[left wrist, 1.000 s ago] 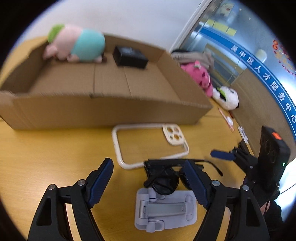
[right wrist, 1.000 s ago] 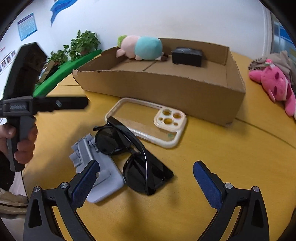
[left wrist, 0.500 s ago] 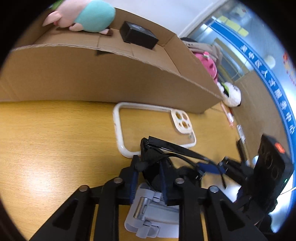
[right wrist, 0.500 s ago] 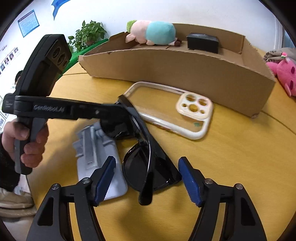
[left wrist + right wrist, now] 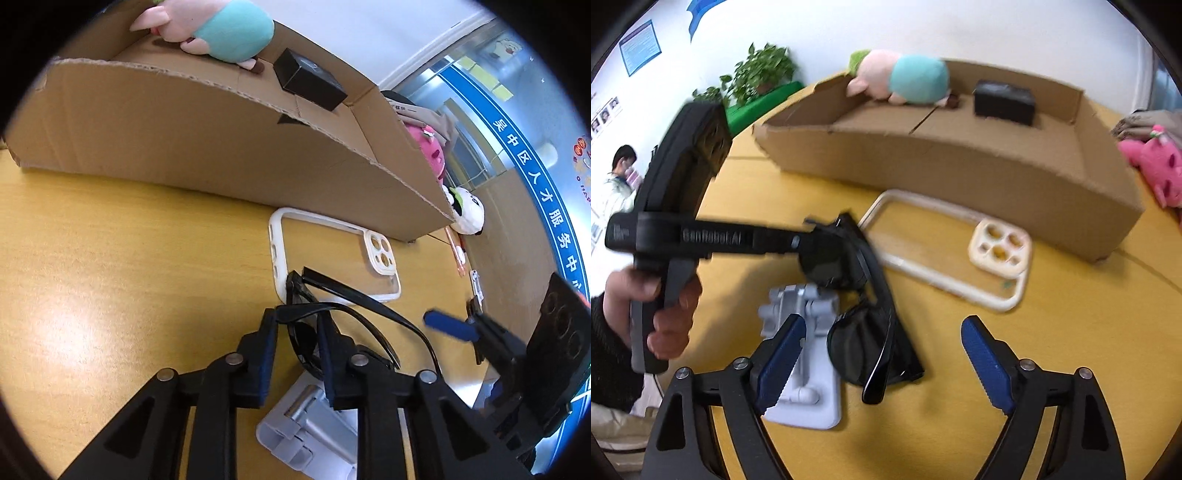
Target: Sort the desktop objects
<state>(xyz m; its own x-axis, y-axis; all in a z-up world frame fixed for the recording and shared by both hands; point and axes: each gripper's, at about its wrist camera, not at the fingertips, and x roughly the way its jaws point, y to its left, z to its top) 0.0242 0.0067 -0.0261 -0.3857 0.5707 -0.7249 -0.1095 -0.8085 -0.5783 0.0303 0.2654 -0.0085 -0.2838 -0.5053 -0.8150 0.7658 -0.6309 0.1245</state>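
Black sunglasses [image 5: 351,299] [image 5: 857,343] lie partly over a grey folding phone stand [image 5: 314,424] [image 5: 809,387] on the yellow table. My left gripper [image 5: 295,321] [image 5: 812,243] is shut on one lens, its pads on both faces, though the jaws are opening slightly. My right gripper [image 5: 884,328] hangs over the other lens with its jaws opening wide, and that lens lies between the fingers untouched. One of its blue fingertips [image 5: 447,326] shows in the left wrist view. A cream phone case [image 5: 280,251] [image 5: 997,251] lies just beyond the glasses.
A low cardboard box [image 5: 221,140] [image 5: 960,166] behind the case holds a pink and teal plush [image 5: 221,33] [image 5: 905,77] and a small black box [image 5: 310,83] [image 5: 1004,101]. A pink plush [image 5: 1152,166] and a panda plush [image 5: 469,214] lie at the right. A person [image 5: 620,173] stands far left.
My left gripper moved forward and down and closed on one lens of the sunglasses. My right gripper narrowed around the other lens, then widened again as it shifted across the table.
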